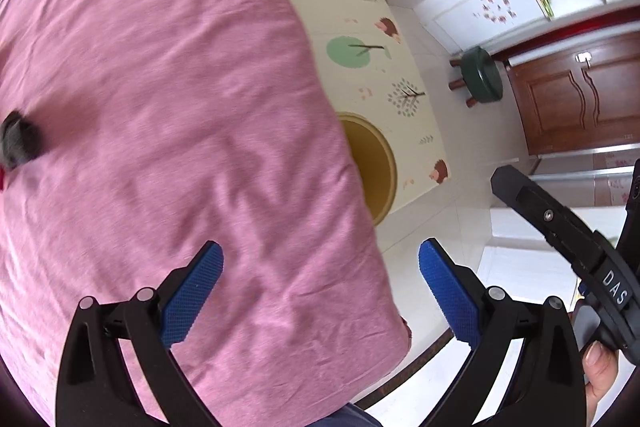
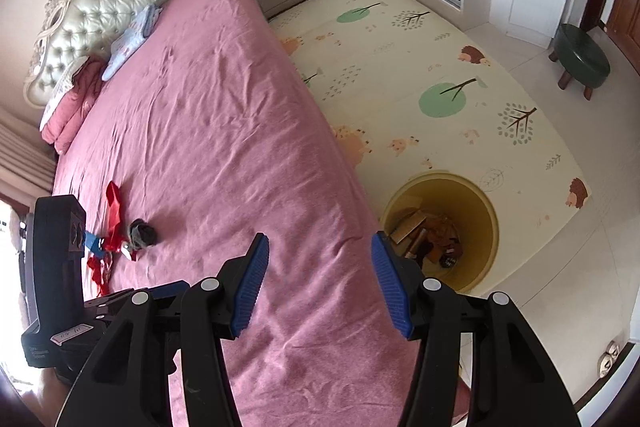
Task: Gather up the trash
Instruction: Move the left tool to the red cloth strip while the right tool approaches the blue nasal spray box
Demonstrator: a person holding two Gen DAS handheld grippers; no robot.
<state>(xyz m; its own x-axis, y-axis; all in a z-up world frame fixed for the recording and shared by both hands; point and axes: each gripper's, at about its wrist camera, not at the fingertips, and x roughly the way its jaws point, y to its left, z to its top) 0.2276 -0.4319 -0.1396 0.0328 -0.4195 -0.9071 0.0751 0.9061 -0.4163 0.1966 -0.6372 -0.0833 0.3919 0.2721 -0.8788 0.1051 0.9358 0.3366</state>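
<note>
Pink bed (image 2: 208,131): red scraps (image 2: 114,211) well left of both grippers (image 2: 318,283) (spread, empty).

Your left gripper (image 1: 320,291), a black two-finger tool with blue textured pads (image 1: 192,301), points steeply downward, its jaws standing wide apart with nothing between them. Your right gripper (image 2: 318,285), the same black frame with blue ribbed pads (image 2: 390,287), also tilts steeply down, jaws parted and empty. In the left wrist view the right gripper's black body sits at the right edge, and your right hand (image 1: 600,371) wraps its handle, a thumb showing beneath it.
</note>
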